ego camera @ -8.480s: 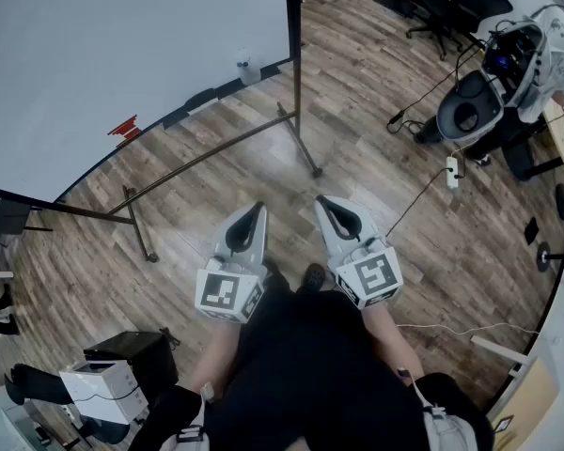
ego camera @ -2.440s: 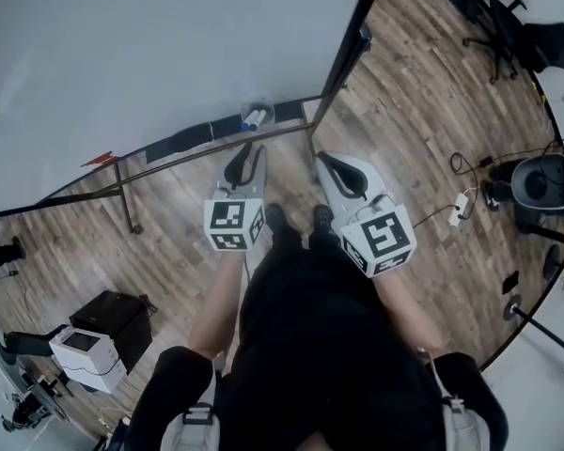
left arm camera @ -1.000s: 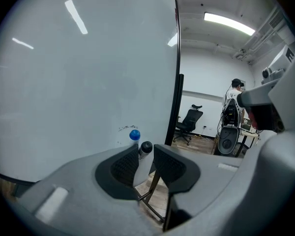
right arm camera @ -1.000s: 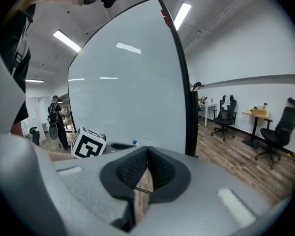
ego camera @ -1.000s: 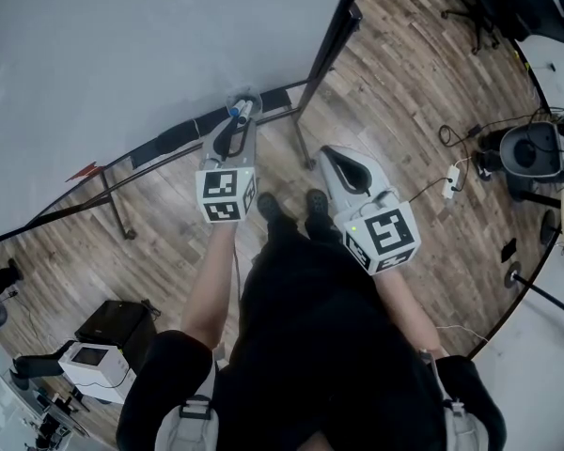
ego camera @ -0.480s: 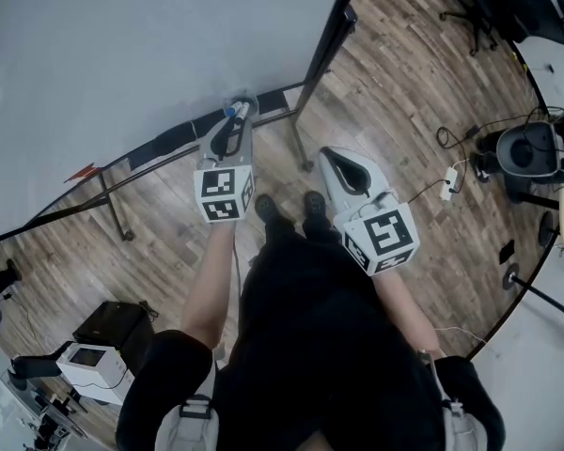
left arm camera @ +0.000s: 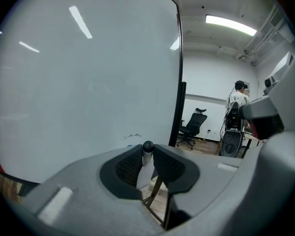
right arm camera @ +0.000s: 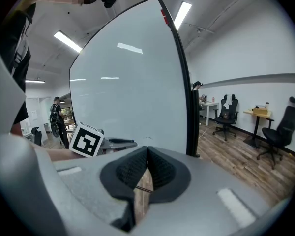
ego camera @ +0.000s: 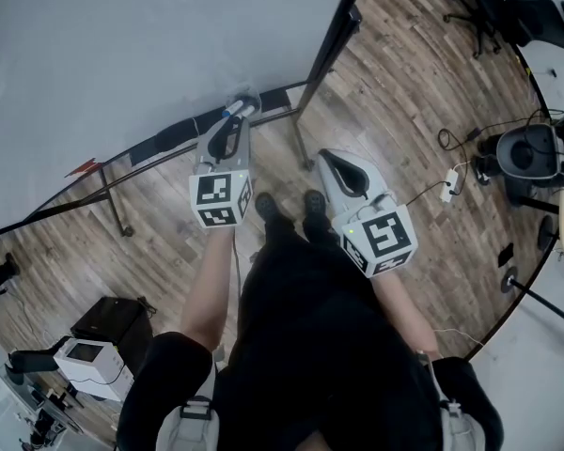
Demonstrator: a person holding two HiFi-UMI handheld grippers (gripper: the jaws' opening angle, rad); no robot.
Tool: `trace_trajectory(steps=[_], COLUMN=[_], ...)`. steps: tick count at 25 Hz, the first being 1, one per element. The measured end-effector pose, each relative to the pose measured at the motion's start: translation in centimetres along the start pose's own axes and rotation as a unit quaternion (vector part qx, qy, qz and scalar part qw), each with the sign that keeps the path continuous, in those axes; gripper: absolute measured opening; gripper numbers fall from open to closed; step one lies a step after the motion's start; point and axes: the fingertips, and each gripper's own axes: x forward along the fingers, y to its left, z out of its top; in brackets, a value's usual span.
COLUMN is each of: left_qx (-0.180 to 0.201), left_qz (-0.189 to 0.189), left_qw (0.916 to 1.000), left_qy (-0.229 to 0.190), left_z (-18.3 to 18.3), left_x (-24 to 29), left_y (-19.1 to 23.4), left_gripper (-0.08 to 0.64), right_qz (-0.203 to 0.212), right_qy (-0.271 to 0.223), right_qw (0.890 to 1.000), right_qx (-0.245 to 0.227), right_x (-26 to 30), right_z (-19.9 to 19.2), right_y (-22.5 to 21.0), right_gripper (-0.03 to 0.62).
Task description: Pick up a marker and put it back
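Observation:
A marker point(ego camera: 237, 109) with a blue cap pokes out past the tips of my left gripper point(ego camera: 233, 122), which is shut on it right at the whiteboard's tray point(ego camera: 169, 141). In the left gripper view the marker point(left arm camera: 147, 154) stands upright between the closed jaws, dark end up, in front of the whiteboard point(left arm camera: 88, 82). My right gripper point(ego camera: 332, 161) hangs lower and to the right, over the wooden floor, shut with nothing in it. In the right gripper view its jaws point(right arm camera: 146, 154) meet, with the left gripper's marker cube point(right arm camera: 86, 140) off to the left.
The whiteboard point(ego camera: 122, 54) fills the upper left on a black frame point(ego camera: 331, 45) with floor legs. A printer point(ego camera: 89, 360) sits at lower left. Office chairs point(ego camera: 508, 7), cables and equipment stand at the right. A person point(left arm camera: 238, 100) stands far off.
The person has walked up to the whiteboard. My left gripper reached out to the tray and closed on the marker; in the last second it drew back slightly. The right gripper stayed low.

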Motion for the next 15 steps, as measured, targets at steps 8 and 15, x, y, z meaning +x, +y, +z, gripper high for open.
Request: trace_trajectory(steps=[8, 15], left_qx=[-0.014, -0.04], left_qz=[0.0, -0.013], left_qw=[0.9996, 0.9978], left_qy=[-0.026, -0.05], left_z=[1.4, 1.8], left_x=[-2.8, -5.1], left_y=[0.9, 2.1], left_gripper=[0.078, 0.077], right_qz=[0.008, 0.025], right_qy=[0.002, 0.001], right_qw=[1.0, 1.0], right_qx=[-0.002, 0.0], right_x=[0.2, 1.7], right_z=[-0.3, -0.9], right_y=[2.3, 5.1], right_gripper=[0.002, 0.002])
